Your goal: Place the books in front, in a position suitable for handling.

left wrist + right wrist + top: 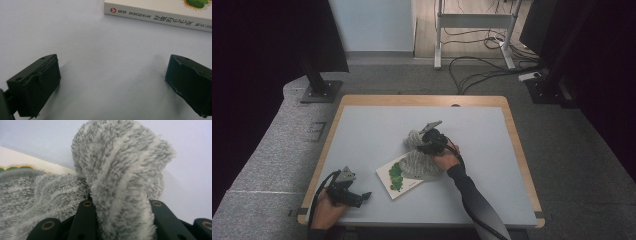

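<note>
Seen from the high view, the fluffy grey-and-white fleece cloth lies partly on a thin white picture book with a green shape on its cover, near the middle of the pale blue table with a wooden edge. The right gripper pinches a raised fold of that cloth, its far end lifted off the tabletop. The left gripper rests low at the near left corner of the table, well apart from the book and the cloth. Next, in the left gripper view, the two black jaws stand wide apart with bare table between them, and the book's white spine with printed characters lies ahead. Finally, in the right gripper view, the jaws are clamped on a thick upright fold of the fleece cloth, the rest of which spreads leftward over the book's cover.
</note>
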The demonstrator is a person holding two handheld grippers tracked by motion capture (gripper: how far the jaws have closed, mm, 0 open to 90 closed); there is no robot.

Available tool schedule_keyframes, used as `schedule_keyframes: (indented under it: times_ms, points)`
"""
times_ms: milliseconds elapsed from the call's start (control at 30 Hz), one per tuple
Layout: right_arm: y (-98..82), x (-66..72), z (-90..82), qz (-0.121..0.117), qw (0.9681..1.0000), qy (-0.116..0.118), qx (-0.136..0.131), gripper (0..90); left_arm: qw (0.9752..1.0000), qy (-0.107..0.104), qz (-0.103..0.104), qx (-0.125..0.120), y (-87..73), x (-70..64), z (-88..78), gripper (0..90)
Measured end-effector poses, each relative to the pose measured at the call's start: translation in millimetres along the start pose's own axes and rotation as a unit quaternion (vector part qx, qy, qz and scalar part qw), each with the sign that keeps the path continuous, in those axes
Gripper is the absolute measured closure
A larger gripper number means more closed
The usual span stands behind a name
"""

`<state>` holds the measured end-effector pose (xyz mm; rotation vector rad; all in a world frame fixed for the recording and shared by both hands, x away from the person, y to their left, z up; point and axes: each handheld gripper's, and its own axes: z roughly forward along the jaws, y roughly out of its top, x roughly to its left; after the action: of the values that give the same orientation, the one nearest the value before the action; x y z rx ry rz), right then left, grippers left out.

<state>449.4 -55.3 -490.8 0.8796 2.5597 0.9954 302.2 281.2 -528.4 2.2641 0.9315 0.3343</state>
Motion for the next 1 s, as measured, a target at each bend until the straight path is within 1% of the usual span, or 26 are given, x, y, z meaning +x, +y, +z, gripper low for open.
schedule_keyframes:
  times_ms: [67,100,233,467,567,600,633,733,800,1000]
  points:
    - [0.1,-1.9,-6.1,-0.001,1.0,0.0,-0.003,70.7,1.0,0.0,0.0,0.0,0.0,0.0,0.0,0.0]
    - [-0.1,-2.4,-9.3,0.003,1.0,0.0,-0.005,70.7,1.0,0.0,0.0,0.0,0.0,0.0,0.0,0.0]
    - [-1.4,-5.6,-22.5,0.007,0.9999,-0.003,-0.014,70.7,1.0,0.001,0.0,0.0,0.0,-0.1,0.0,0.0]
    - [-5.9,-11.0,-44.3,0.005,0.9997,-0.013,-0.02,70.8,1.0,0.0,0.0,0.0,0.0,0.0,0.1,0.0]
    - [-8.8,-13.6,-52.9,0.006,0.9996,-0.015,-0.021,70.7,1.0,0.0,0.0,-0.001,0.0,-0.1,0.1,0.0]
    - [-9.9,-13.8,-55.9,0.01,0.9996,-0.016,-0.021,70.7,1.0,0.001,0.0,0.0,0.0,-0.1,0.1,0.0]
    - [-11.0,-15.0,-58.6,0.008,0.9996,-0.018,-0.023,70.8,1.0,0.0,0.0,-0.001,0.0,-0.1,0.1,0.0]
    - [-14.4,-16.2,-67.3,0.012,0.9995,-0.02,-0.022,70.7,1.0,0.001,0.0,0.0,0.0,-0.1,0.1,0.0]
    - [-17.0,-17.3,-73.2,0.01,0.9994,-0.022,-0.024,70.7,1.0,0.0,0.0,0.0,0.0,-0.1,0.1,0.0]
    - [-27.6,-22.7,-90.8,0.015,0.999,-0.032,-0.028,70.7,1.0,0.001,0.0,0.0,0.0,-0.1,0.1,0.0]
